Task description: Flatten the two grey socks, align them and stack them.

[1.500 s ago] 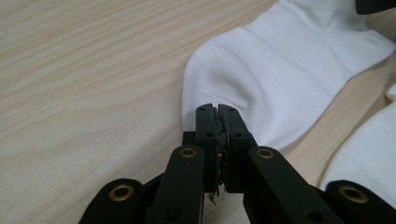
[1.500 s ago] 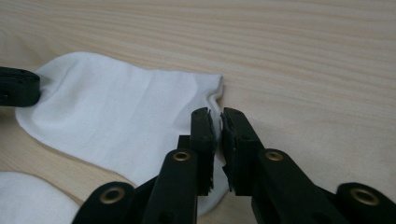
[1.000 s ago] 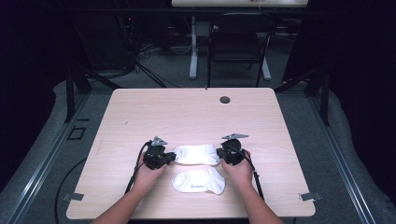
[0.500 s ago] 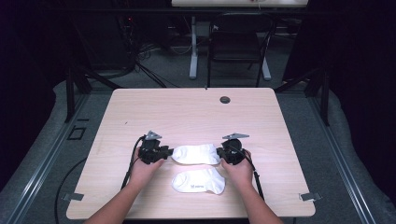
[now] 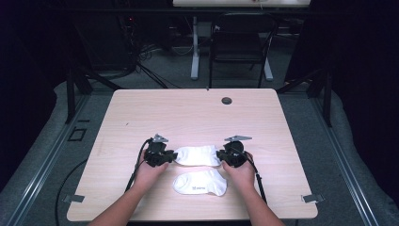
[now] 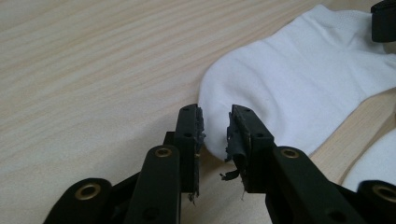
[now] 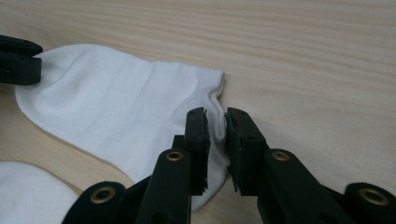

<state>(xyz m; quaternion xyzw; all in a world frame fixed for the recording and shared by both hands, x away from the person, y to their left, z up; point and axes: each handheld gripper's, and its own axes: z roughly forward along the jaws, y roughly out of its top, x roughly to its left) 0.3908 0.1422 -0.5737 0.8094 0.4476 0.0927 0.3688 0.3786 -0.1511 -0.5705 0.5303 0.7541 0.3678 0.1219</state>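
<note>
Handling: two white ankle socks on the wooden table (image 5: pixel 197 108), far sock (image 5: pixel 196 155) stretched between the grippers
Progress: my judgement, far sock laid flat; pairing it with the near sock (image 5: pixel 200 182) is left
Left gripper (image 6: pixel 215 128): jaws just closing, toe edge between them, gap visible, not pinched
Right gripper (image 7: pixel 217 126): jaws just opening, cuff fold between them, released
Sock look: plain, smooth, slightly wrinkled at cuff

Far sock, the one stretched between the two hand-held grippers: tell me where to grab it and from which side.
Grip the far sock at its two ends, since it lies flat and lengthwise across the table. Bring the left hand-held gripper in level from the left onto the rounded end, and the right hand-held gripper from the right onto the puckered edge, where the raised fold gives the jaws fabric to pinch.
</note>
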